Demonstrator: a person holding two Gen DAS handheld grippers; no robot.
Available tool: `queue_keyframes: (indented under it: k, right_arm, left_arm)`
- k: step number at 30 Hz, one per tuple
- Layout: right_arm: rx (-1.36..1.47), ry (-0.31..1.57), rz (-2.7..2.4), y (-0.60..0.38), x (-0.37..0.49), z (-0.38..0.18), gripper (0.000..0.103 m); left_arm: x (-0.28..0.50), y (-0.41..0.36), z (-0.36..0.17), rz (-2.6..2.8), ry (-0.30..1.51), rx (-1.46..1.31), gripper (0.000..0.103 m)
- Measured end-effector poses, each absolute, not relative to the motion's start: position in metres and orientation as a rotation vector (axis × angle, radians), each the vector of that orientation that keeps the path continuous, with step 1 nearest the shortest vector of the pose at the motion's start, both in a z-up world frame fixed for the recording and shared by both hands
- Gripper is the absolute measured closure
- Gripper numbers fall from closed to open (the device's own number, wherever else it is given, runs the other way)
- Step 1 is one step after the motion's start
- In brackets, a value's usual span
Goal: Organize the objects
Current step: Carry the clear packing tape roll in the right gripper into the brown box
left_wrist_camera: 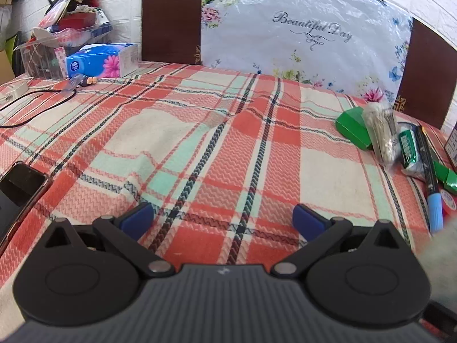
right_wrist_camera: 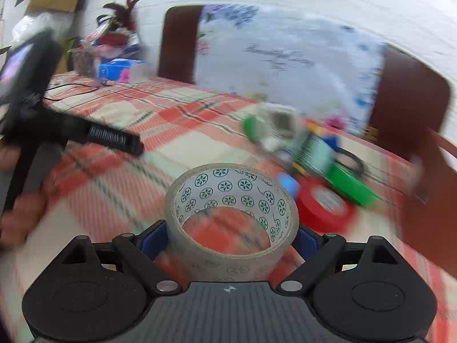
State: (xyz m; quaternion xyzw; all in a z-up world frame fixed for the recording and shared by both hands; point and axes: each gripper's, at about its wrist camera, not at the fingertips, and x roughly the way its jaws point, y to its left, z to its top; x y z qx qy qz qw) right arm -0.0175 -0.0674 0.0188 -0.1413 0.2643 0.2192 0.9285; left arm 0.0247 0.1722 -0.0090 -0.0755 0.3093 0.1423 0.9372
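Observation:
My right gripper (right_wrist_camera: 228, 235) is shut on a roll of clear packing tape (right_wrist_camera: 231, 245) and holds it above the plaid tablecloth (right_wrist_camera: 114, 188); the view is motion-blurred. Beyond it lie a red tape roll (right_wrist_camera: 327, 207), a green box (right_wrist_camera: 351, 184) and a blurred heap of small items (right_wrist_camera: 281, 127). My left gripper (left_wrist_camera: 224, 220) is open and empty, low over the cloth (left_wrist_camera: 200, 131). At the right of the left wrist view lie a green box (left_wrist_camera: 354, 127), a bag of cotton swabs (left_wrist_camera: 382, 131), a green pack (left_wrist_camera: 408, 148) and a blue-tipped marker (left_wrist_camera: 431, 183).
A blue tissue box (left_wrist_camera: 100, 61) and a cluttered clear container (left_wrist_camera: 42, 54) stand at the back left, with a black cable (left_wrist_camera: 37, 95). A phone (left_wrist_camera: 20, 188) lies at the left edge. A floral pillow (left_wrist_camera: 300, 34) leans on two brown chairs (left_wrist_camera: 171, 17). The left gripper's body (right_wrist_camera: 71, 131) shows in the right wrist view.

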Motion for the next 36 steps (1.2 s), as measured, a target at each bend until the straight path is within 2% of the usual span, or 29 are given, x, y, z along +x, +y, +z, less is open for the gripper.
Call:
queue_keyframes:
  k: [5, 10, 13, 14, 15, 16, 18, 19, 20, 22, 24, 26, 29, 36]
  right_arm:
    - [-0.271, 0.570, 0.287, -0.119, -0.036, 0.019, 0.013]
    - [-0.244, 0.574, 0.271, -0.128, -0.038, 0.014, 0.010]
    - [-0.266, 0.565, 0.285, -0.125, -0.039, 0.009, 0.010]
    - [-0.254, 0.568, 0.290, -0.128, -0.037, 0.008, 0.011]
    - [-0.236, 0.573, 0.299, -0.131, -0.035, 0.008, 0.013]
    - [-0.213, 0.573, 0.303, -0.135, -0.033, 0.008, 0.016]
    - [-0.172, 0.571, 0.318, -0.143, -0.033, 0.011, 0.016]
    - [-0.165, 0.550, 0.316, -0.145, -0.033, 0.013, 0.016]
    - [-0.165, 0.511, 0.308, -0.147, -0.033, 0.018, 0.016]
    - [-0.186, 0.422, 0.267, -0.151, -0.029, 0.033, 0.016]
    - [-0.177, 0.339, 0.232, -0.161, -0.017, 0.051, 0.016]
    - [-0.177, 0.266, 0.202, -0.172, 0.001, 0.067, 0.016]
    - [-0.188, 0.187, 0.137, -0.189, 0.035, 0.083, 0.016]
    - [-0.061, 0.259, 0.045, -0.240, 0.132, 0.082, 0.016]
  left_arm:
    - [0.022, 0.141, 0.008, 0.074, 0.691, -0.175, 0.000]
    - [0.020, 0.059, 0.040, -0.290, 0.731, -0.159, 0.000]
    - [0.021, 0.012, 0.037, -0.416, 0.794, -0.102, 0.001]
    - [0.021, 0.000, 0.033, -0.432, 0.816, -0.074, 0.010]
    - [0.022, -0.009, 0.028, -0.442, 0.846, -0.045, 0.023]
    - [0.024, -0.018, 0.022, -0.447, 0.887, -0.017, 0.040]
    - [0.028, -0.027, 0.012, -0.451, 0.938, -0.007, 0.045]
    - [0.028, -0.031, 0.015, -0.459, 0.933, 0.001, 0.057]
    - [0.030, -0.036, 0.022, -0.493, 0.936, 0.002, 0.062]
    - [0.032, -0.050, 0.041, -0.500, 0.871, 0.040, 0.060]
    - [0.037, -0.063, 0.064, -0.515, 0.774, 0.084, 0.051]
    - [0.048, -0.076, 0.086, -0.527, 0.699, 0.097, 0.047]
    - [0.079, -0.100, 0.109, -0.538, 0.635, 0.102, 0.047]
    - [0.138, -0.145, 0.108, -0.512, 0.604, 0.132, 0.043]
